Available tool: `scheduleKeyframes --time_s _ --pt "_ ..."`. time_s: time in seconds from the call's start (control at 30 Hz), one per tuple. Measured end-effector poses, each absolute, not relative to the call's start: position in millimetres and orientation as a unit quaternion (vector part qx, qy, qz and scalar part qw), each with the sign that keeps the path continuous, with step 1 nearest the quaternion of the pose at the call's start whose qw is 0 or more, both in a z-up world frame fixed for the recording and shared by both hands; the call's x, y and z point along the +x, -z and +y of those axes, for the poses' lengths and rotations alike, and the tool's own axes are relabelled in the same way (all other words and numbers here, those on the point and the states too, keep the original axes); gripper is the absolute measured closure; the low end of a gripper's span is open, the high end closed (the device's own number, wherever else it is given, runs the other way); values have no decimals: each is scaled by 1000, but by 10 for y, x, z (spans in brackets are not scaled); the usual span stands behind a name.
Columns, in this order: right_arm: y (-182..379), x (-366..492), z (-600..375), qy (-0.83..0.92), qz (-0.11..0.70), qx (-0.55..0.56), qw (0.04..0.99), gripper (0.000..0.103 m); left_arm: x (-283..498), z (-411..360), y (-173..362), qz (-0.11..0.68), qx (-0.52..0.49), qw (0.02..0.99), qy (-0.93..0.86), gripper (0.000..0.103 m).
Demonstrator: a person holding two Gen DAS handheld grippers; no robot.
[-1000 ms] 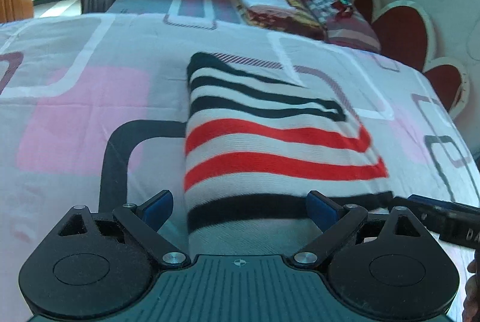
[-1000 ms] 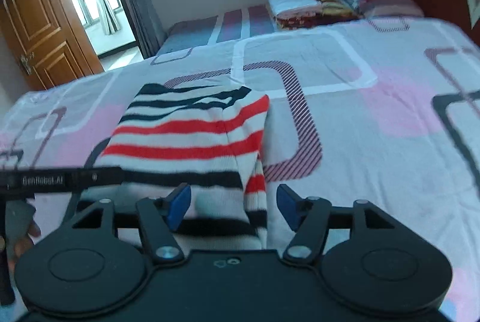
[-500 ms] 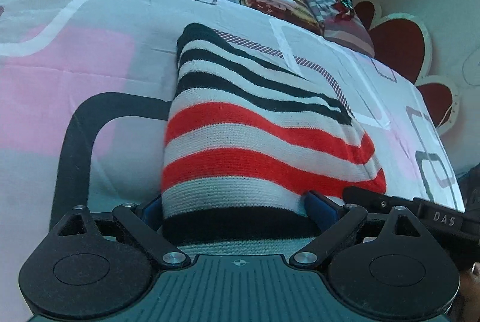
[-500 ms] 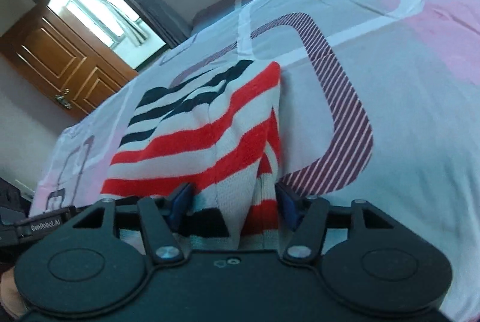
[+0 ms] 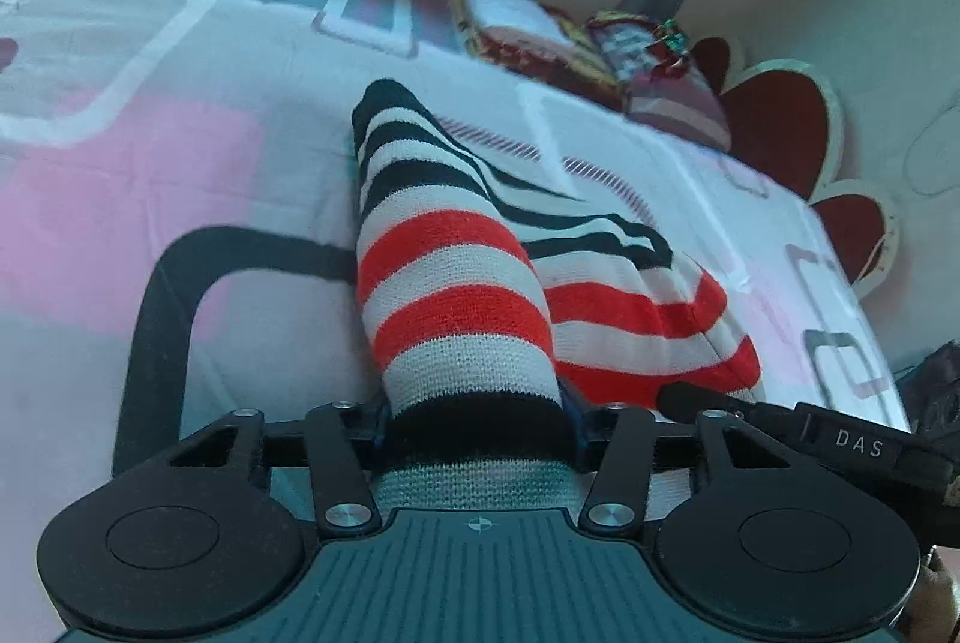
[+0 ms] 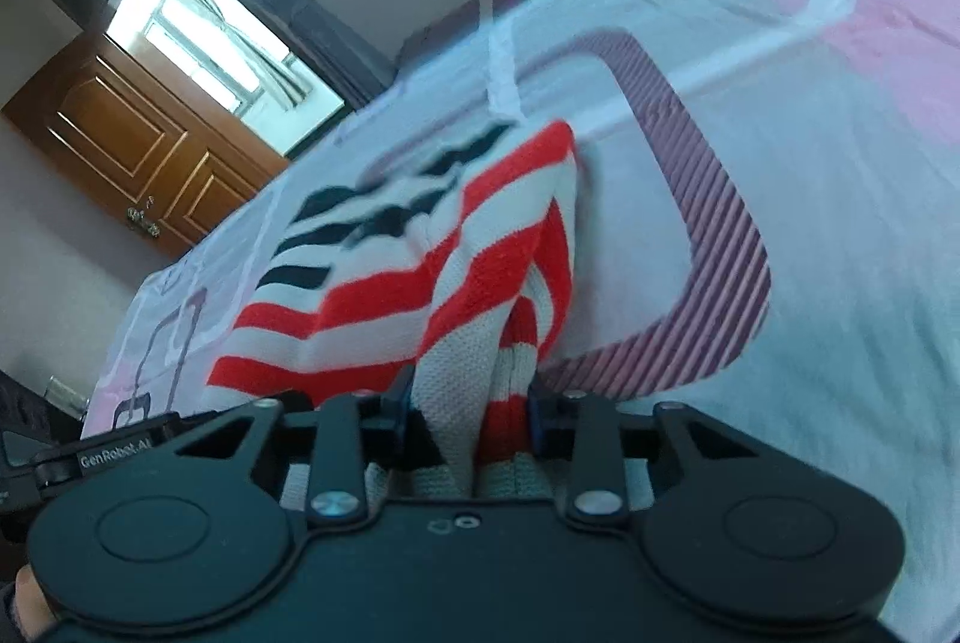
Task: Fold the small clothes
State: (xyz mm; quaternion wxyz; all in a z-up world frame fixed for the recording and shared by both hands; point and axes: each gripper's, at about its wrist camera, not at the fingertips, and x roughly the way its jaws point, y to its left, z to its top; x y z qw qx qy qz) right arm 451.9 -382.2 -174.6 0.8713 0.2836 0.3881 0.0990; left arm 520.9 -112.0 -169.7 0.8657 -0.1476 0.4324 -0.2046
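Since a second ago, I had both grippers, left gripper and right gripper, clamp their fingers on the striped sweater's near hem. It bunched between the fingers, red, white and black bands stretching ahead across the bed.

One striped sweater — a single garment. Two claws: the left claw and the right claw. One bed; one folded pile at one o'clock — and one wooden door.

My right gripper pinches the striped sweater's bunched near edge (knit gathered between both fingers) above the bedsheet.
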Motion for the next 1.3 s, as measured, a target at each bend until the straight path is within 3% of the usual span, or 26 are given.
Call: scheduleKeyframes --time_s 0.23,0.5,0.73,0.97,1.03,1.07,1.1,1.2,1.3 --pt "1388 4426 -3524 -128 350 280 884 71 5186 -664 1327 406 -156 879 196 53" --pt "1141 4621 -2662 -175 334 280 883 71 5224 477 1089 379 -148 900 158 53" --pt "1282 4871 -1640 -193 337 287 876 71 5483 1473 1309 376 -142 906 129 53" --pt "1552 5222 -959 -178 351 269 879 72 5920 1987 1807 385 -132 906 114 52" --pt "1671 5308 -858 -166 362 259 880 70 5995 2062 2010 393 -133 903 110 41" --pt "1731 5331 -820 -155 369 253 881 70 5997 2097 2068 383 -134 908 105 28" --pt "1793 5343 -803 -140 373 244 884 67 5970 2075 2090 380 -129 910 101 22" --pt "1895 5294 -809 -127 374 250 884 59 5967 2116 2068 384 -135 908 100 22" --pt "1770 5262 -760 -115 374 224 893 59 5795 2157 1907 370 -116 917 93 22"
